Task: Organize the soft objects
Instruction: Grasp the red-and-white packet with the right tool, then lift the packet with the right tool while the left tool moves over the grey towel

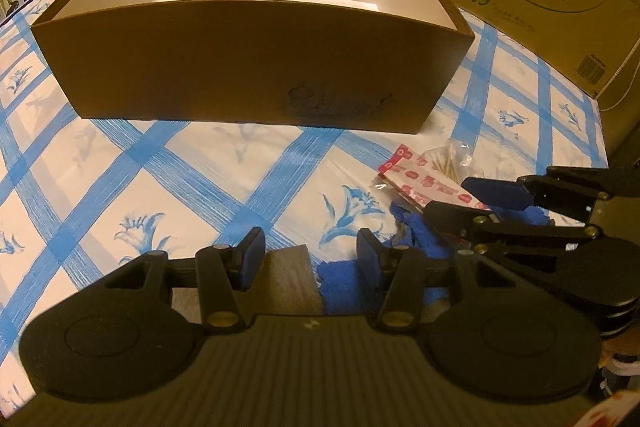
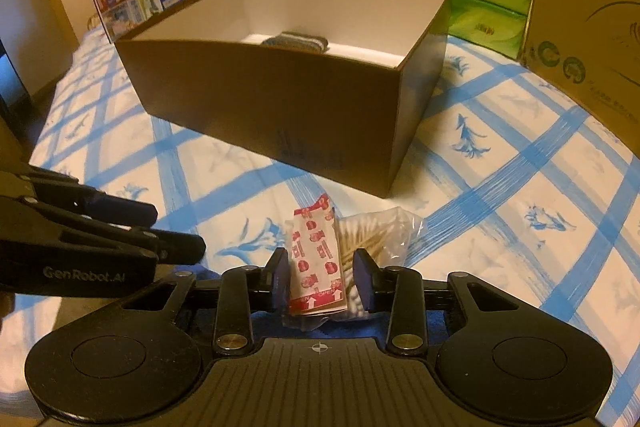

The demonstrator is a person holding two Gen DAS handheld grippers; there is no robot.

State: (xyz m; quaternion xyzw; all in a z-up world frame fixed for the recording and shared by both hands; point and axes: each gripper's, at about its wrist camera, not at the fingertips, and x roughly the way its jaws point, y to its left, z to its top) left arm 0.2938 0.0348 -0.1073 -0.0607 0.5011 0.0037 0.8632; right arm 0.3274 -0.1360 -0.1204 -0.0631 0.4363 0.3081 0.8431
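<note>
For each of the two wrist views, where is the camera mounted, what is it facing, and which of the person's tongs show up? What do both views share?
Left wrist: behind the left tongs, open over a blue cloth, facing the brown box; right tongs enter from the right.
Right wrist: behind the right tongs, either side of a red-printed packet and cotton swab bag, facing the box's corner; left tongs enter from the left.
Shared: box, striped fabric inside, blue-checked sheet.
</note>
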